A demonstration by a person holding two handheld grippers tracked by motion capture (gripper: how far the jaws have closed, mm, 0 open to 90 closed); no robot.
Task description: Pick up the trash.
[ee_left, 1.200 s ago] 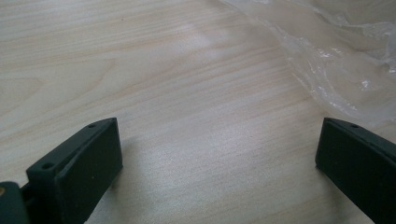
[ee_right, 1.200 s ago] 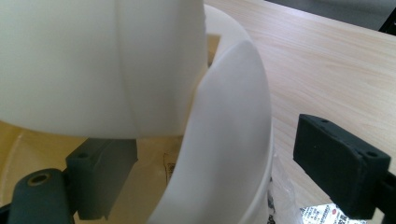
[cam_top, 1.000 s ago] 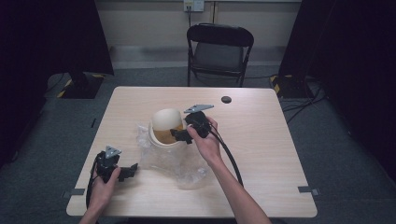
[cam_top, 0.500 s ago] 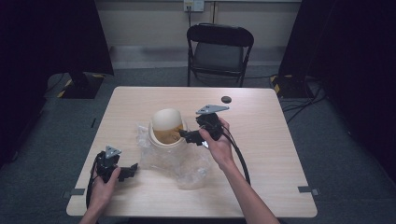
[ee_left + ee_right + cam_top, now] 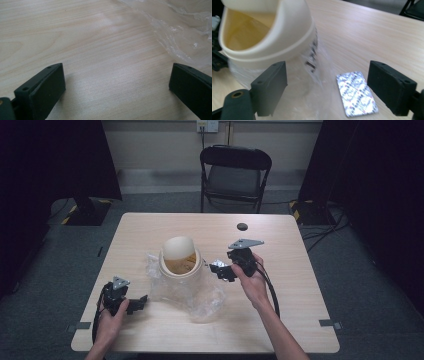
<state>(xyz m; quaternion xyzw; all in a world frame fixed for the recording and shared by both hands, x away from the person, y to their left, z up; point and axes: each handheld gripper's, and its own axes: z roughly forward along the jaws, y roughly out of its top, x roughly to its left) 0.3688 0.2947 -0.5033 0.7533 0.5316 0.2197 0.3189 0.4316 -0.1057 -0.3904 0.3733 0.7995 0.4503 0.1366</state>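
Observation:
A cream bin (image 5: pixel 179 257) with a domed swing lid stands mid-table, its lower part wrapped in a clear plastic bag (image 5: pixel 200 295). My right gripper (image 5: pixel 222 269) is just right of the bin, pointing left at it. In the right gripper view the bin (image 5: pixel 269 32) is close ahead, and a silver blister pack (image 5: pixel 356 93) lies flat on the table between the jaws of the right gripper (image 5: pixel 328 66). Those jaws have just been closing but stand open, and neither pad touches the pack. My left gripper (image 5: pixel 135 304) rests open near the front left, over bare wood (image 5: pixel 117 68) beside the bag (image 5: pixel 185 32).
A small black round object (image 5: pixel 242 226) lies near the table's far edge. A black folding chair (image 5: pixel 235 170) stands behind the table. A cable trails from each gripper toward the front edge. The wooden table (image 5: pixel 300 310) has bare room at the right.
My right gripper has drawn back to the right, away from the bin's opening, and its jaws look slightly narrower. The left gripper has stayed where it was.

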